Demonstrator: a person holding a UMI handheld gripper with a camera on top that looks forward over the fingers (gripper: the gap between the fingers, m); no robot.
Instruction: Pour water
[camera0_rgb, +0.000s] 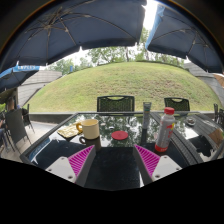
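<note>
My gripper (114, 160) is open and empty, with its pink pads (81, 158) wide apart above a glass table (50, 148). A clear bottle with a red cap and red label (165, 132) stands ahead and to the right of the fingers. A cream mug (89, 128) stands ahead and to the left. A red round lid or dish (119, 135) lies on the table just ahead of the fingers. A tall clear glass (146, 115) stands beyond the red lid.
Patio chairs (115, 103) stand at the table's far side and one chair (17, 126) at its left. Dark parasols (80, 25) hang overhead. A grass slope (120, 85) rises beyond. Small items lie on the table's left (68, 131) and right.
</note>
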